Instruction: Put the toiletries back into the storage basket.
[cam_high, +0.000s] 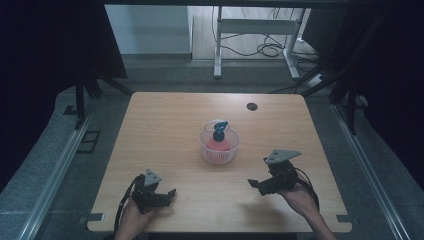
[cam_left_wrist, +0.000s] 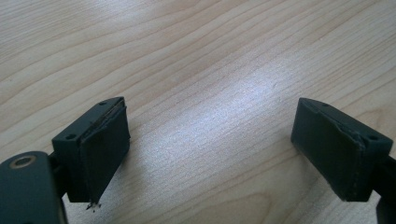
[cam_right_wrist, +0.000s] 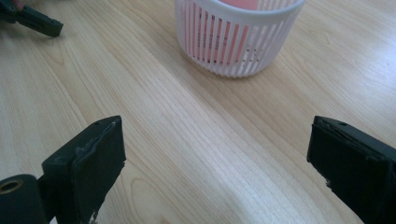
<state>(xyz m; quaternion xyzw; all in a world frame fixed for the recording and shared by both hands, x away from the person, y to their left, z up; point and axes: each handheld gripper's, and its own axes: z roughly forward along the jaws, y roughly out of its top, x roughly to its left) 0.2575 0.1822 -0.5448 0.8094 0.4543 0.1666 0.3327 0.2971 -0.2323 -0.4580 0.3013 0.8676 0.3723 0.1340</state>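
Basket (cam_high: 219, 149), white and slotted, near the middle of the table (cam_high: 165, 130), with a pink bottle (cam_high: 218, 143) standing upright inside it, dark blue pump top (cam_high: 220, 129) sticking above the rim. Placed centrally, probably so that either hand can get to it without stretching. Held snug by the basket wall, so unlikely to tip when touched.

Left gripper (cam_high: 171, 192) low at the near left edge of the table, jaws spread wide, nothing between them. In the left gripper view, bare wood grain between the two black pads (cam_left_wrist: 105, 147), so pointed across the tabletop rather than at the basket. Looks parked, well apart from the work.

Right gripper (cam_high: 254, 184) at the near right, also gaping wide and empty, aimed toward the basket. In the right gripper view, basket (cam_right_wrist: 236, 39) ahead and a little left of centre, pink showing through the slots. Seemingly the hand lined up to act, while the other waits.

Judging by this: task barely begun. Next move likely a reach forward and up over the rim to take the bottle by its neck, since the basket wall blocks a grip on the body.
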